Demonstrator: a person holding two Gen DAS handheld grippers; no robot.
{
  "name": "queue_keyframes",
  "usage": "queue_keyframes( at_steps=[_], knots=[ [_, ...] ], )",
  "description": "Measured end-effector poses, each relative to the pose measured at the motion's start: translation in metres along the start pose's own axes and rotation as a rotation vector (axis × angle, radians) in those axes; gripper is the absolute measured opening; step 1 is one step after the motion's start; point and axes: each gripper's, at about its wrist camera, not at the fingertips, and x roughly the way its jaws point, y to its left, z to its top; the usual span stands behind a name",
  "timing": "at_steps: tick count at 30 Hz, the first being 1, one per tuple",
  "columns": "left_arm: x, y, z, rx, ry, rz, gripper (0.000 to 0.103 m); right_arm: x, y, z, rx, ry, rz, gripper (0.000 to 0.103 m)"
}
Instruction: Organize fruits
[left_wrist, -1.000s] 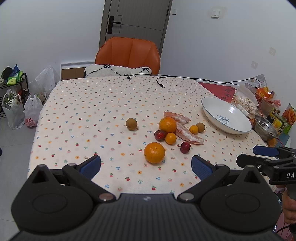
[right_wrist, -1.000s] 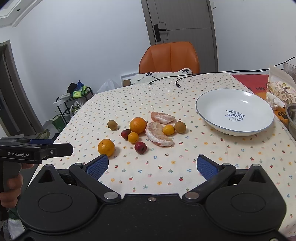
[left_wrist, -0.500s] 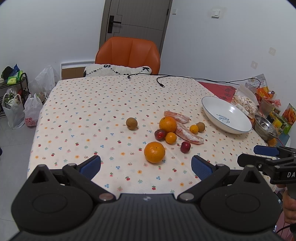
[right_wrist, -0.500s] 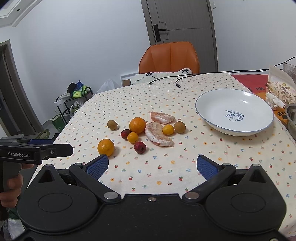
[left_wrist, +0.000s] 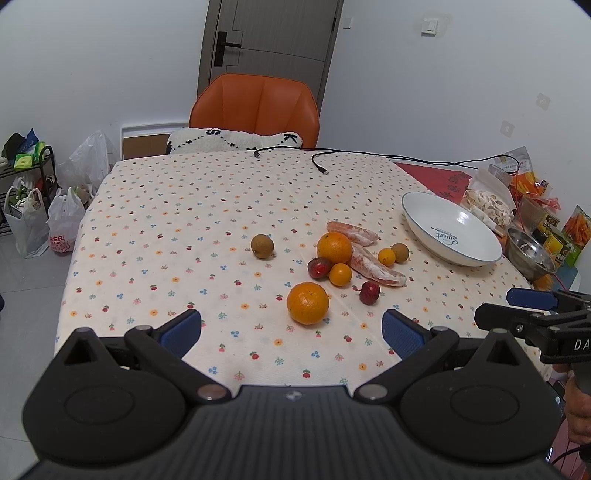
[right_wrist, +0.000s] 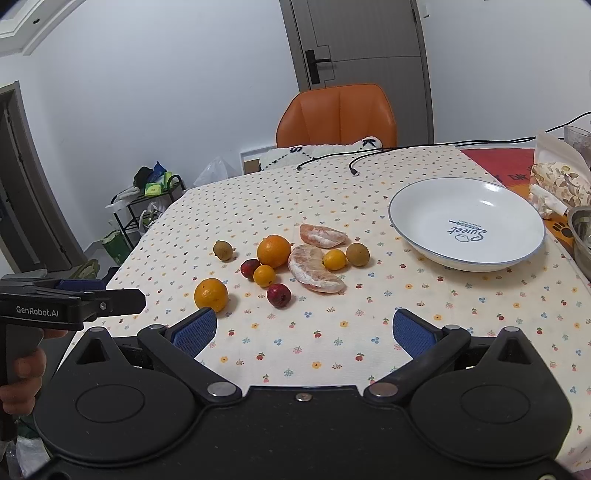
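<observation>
Holding my left gripper (left_wrist: 291, 332) and my right gripper (right_wrist: 303, 332) wide apart and empty above the near edge of the dotted cloth table (left_wrist: 166, 229), I see the fruits in the middle. A round dimpled orange (left_wrist: 307, 302) lies nearest. Two peeled, fibrous pomelo segments (right_wrist: 314, 269) lie with long axes toward the smooth white ceramic bowl (right_wrist: 421, 243), which is at the right.

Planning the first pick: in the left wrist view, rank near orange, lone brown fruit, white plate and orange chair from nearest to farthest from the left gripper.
1. Near orange: just ahead of the open left gripper, slightly right of centre.
2. Lone brown fruit: further in, left of the fruit cluster.
3. White plate: far right, empty.
4. Orange chair: beyond the table's far edge.
</observation>
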Motion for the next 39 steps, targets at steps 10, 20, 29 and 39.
queue_keyframes(
  at_steps=[10, 20, 29, 39],
  knots=[
    [0.000, -0.001, -0.001, 0.001, -0.002, 0.001, 0.103, 0.002, -0.002, 0.000, 0.011, 0.004, 0.004, 0.103],
    [0.017, -0.003, -0.005, 0.002, -0.001, -0.021, 0.103, 0.018, -0.007, -0.006, 0.017, 0.024, 0.024, 0.103],
    [0.038, -0.002, -0.005, -0.009, -0.010, -0.059, 0.101, 0.032, -0.014, -0.009, 0.026, 0.011, 0.030, 0.103],
    [0.059, 0.000, -0.005, -0.013, -0.014, -0.069, 0.090, 0.053, -0.016, -0.007, 0.046, 0.003, 0.051, 0.097]
  ],
)
